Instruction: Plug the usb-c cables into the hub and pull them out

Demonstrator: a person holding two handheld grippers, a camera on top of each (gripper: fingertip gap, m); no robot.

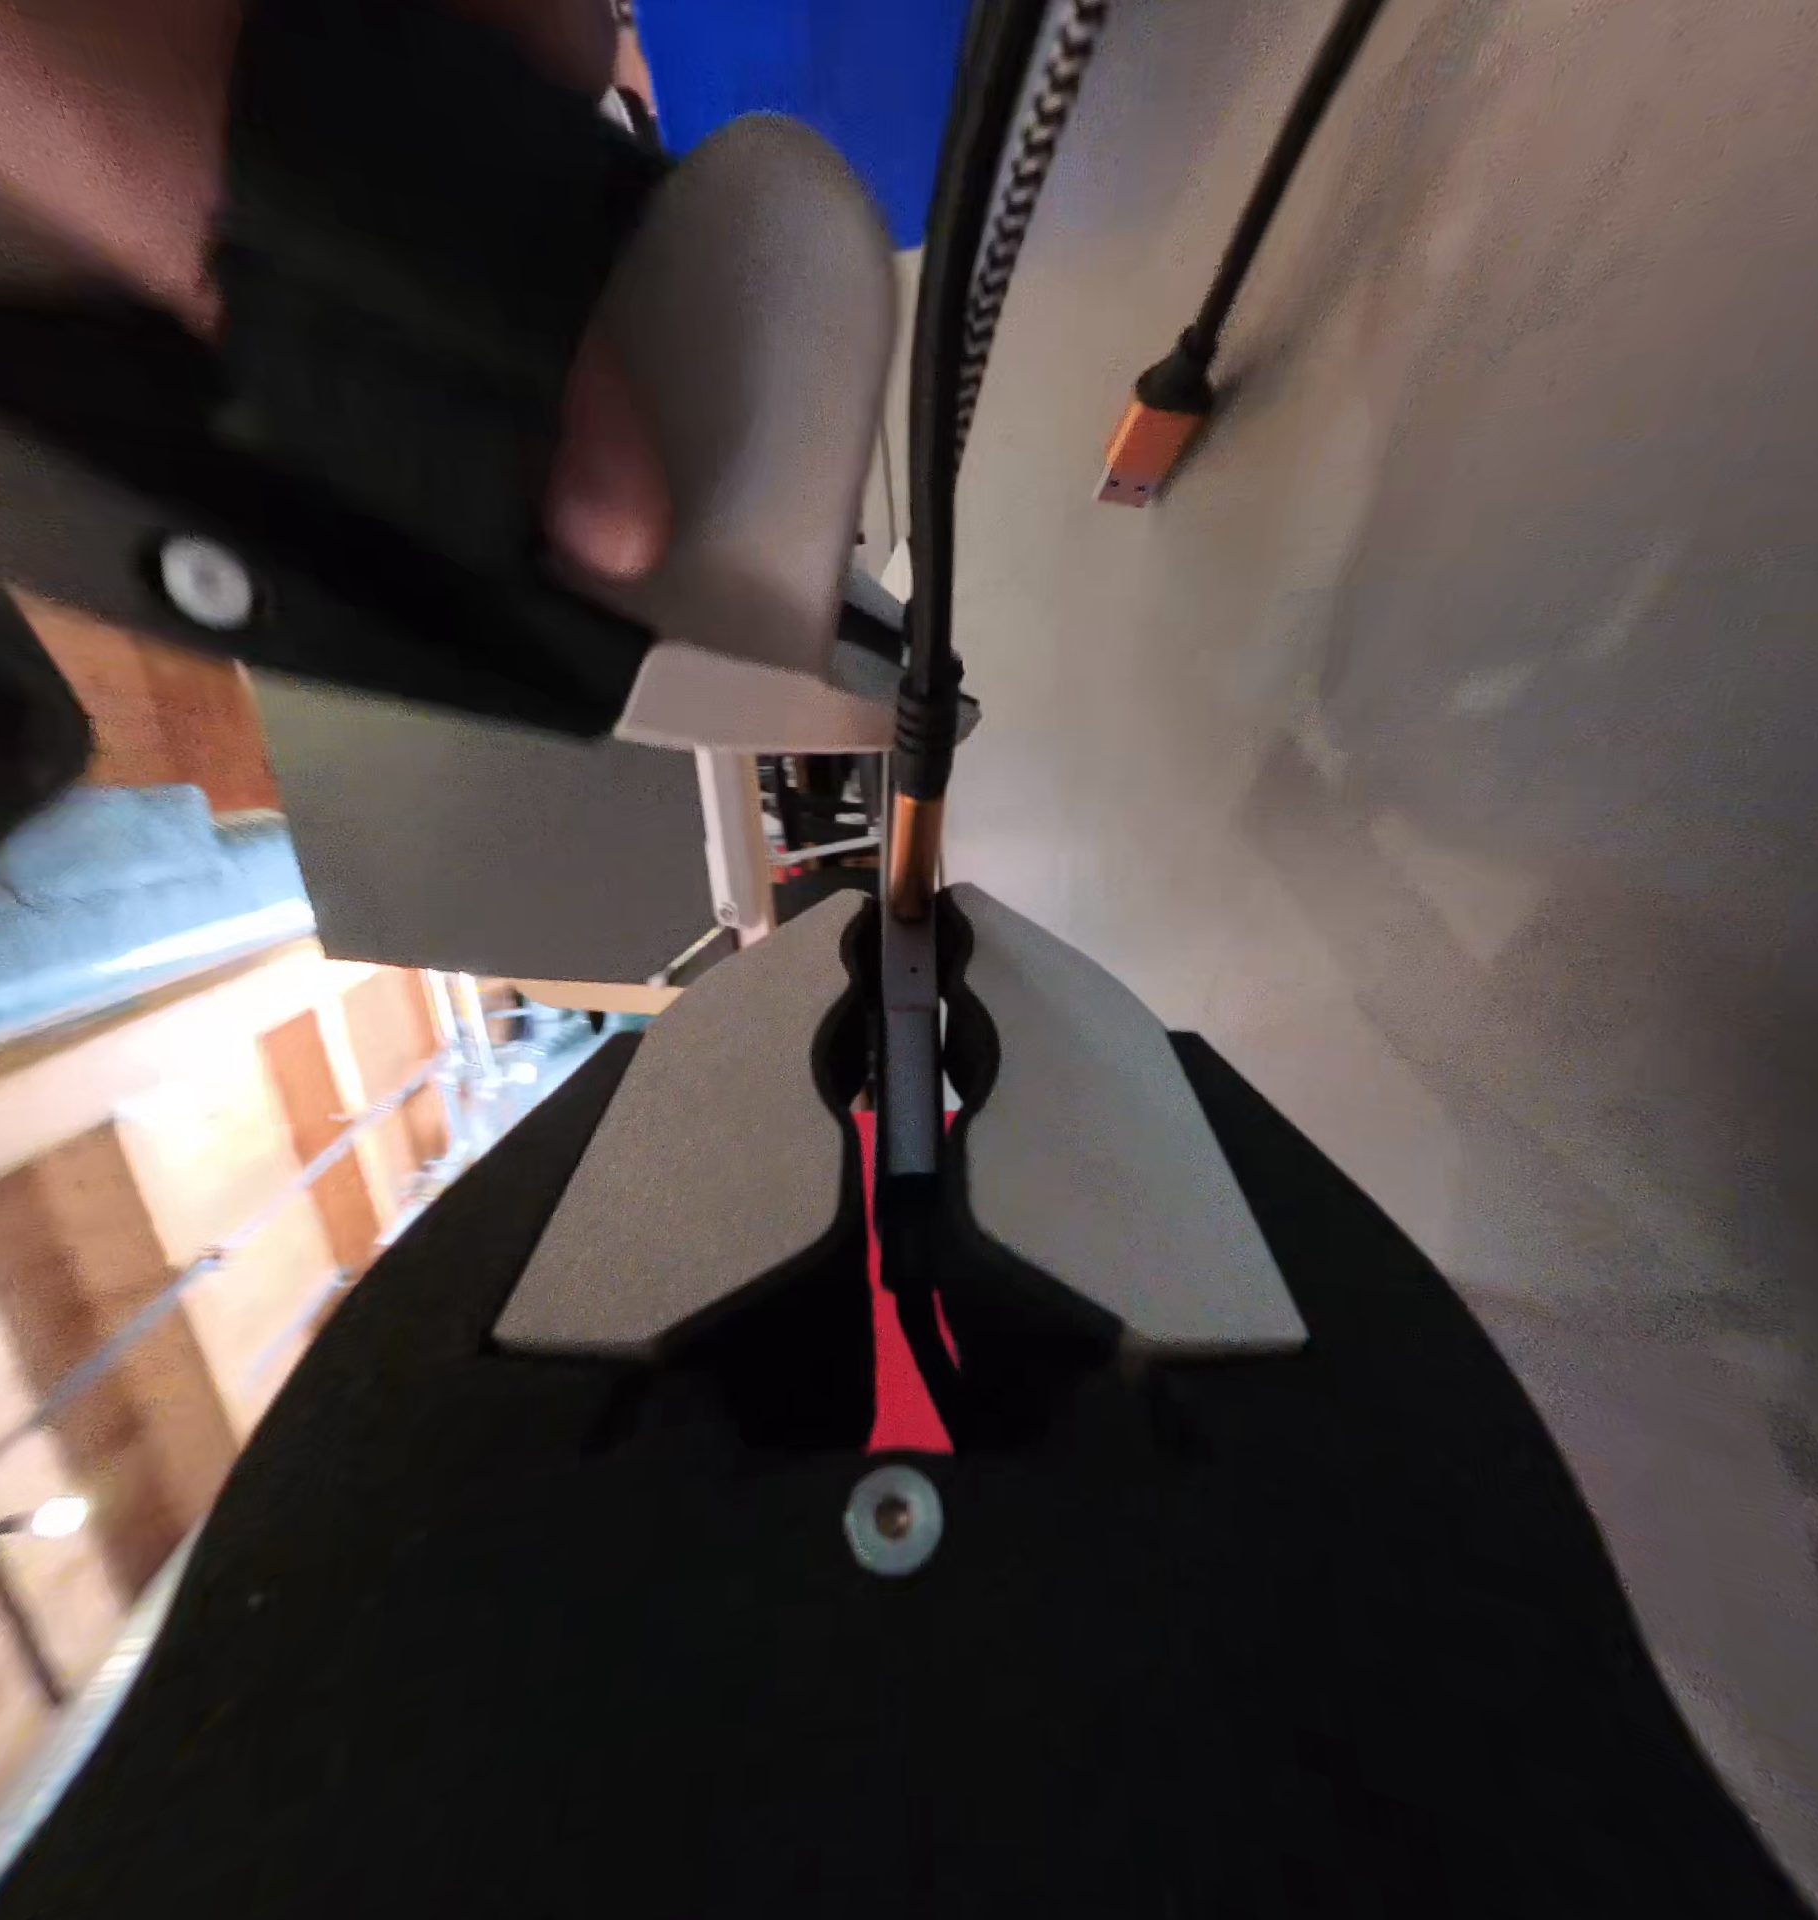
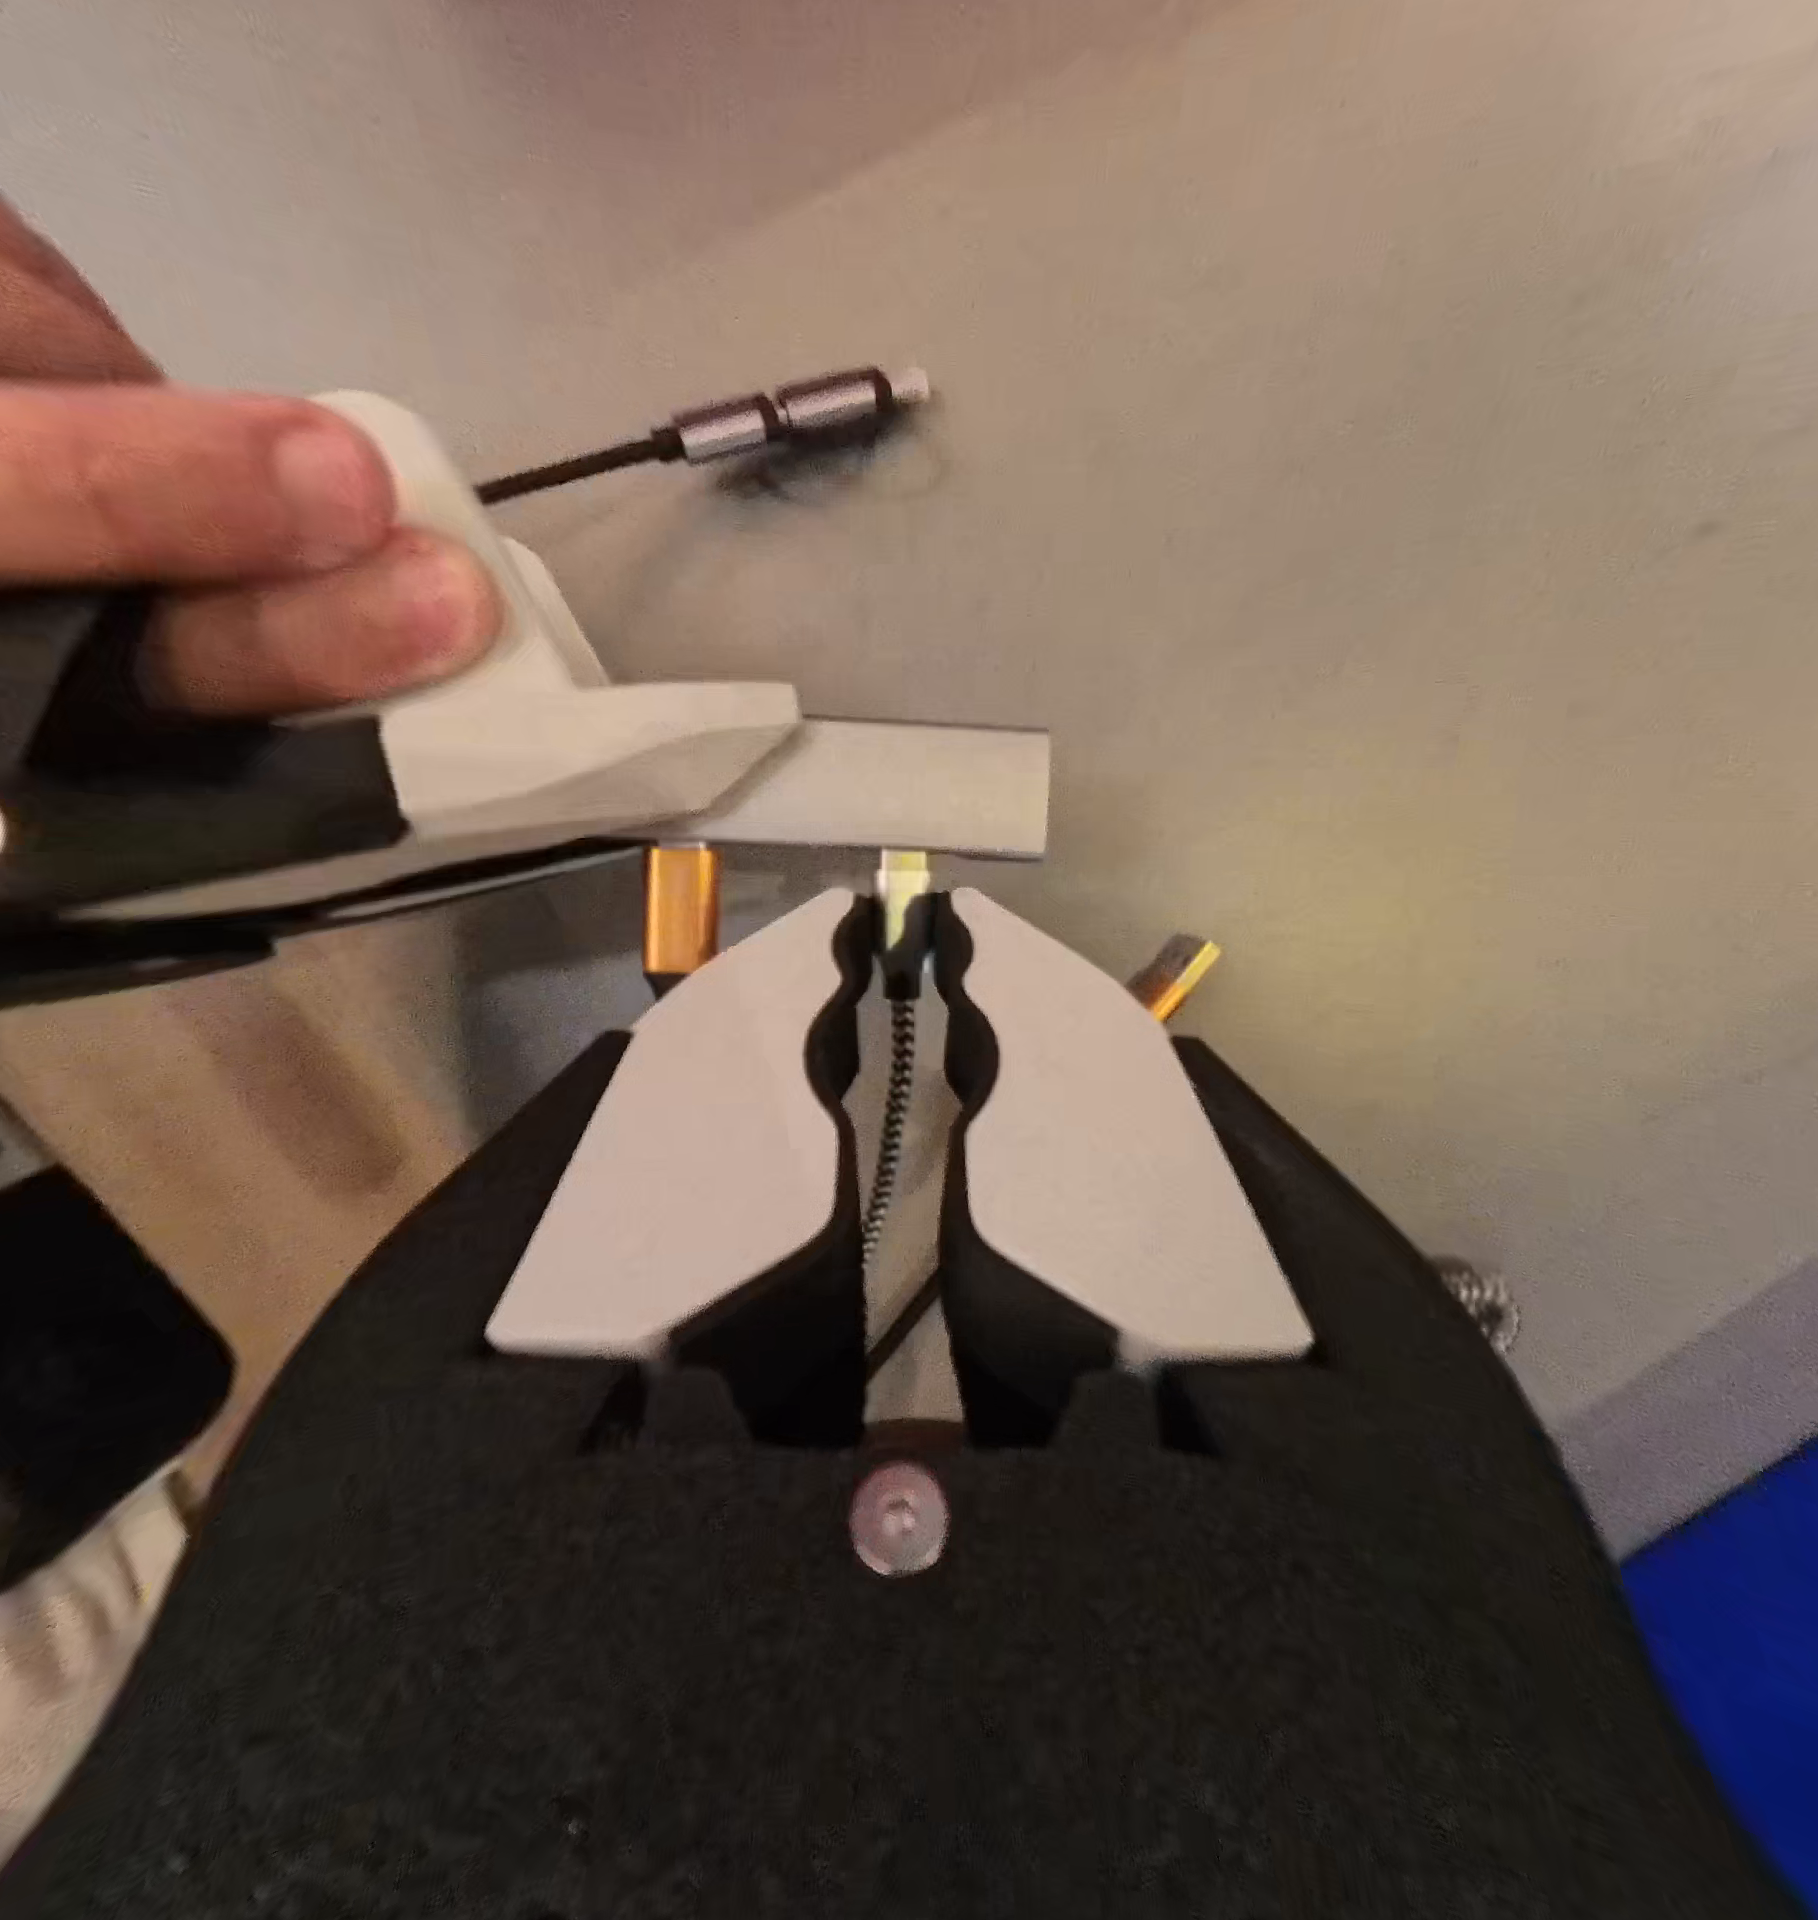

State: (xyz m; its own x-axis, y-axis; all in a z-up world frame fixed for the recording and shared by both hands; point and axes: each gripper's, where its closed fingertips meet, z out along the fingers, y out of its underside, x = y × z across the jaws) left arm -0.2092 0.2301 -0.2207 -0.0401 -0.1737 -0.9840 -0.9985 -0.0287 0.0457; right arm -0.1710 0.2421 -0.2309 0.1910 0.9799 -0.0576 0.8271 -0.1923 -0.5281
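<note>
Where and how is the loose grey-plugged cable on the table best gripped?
Grip the grey-plugged cable across its metal plug barrel, coming from above with fingers either side. It lies flat, apart from the hub; the barrel is rigid and round, the thin cord behind it would flex.

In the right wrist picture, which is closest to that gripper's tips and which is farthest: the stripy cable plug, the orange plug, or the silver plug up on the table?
From the right gripper:
1. Stripy cable plug, pinched between the tips.
2. Orange plug, just left, under the hub.
3. Silver plug, beyond the hub, lying loose on the table.
</note>
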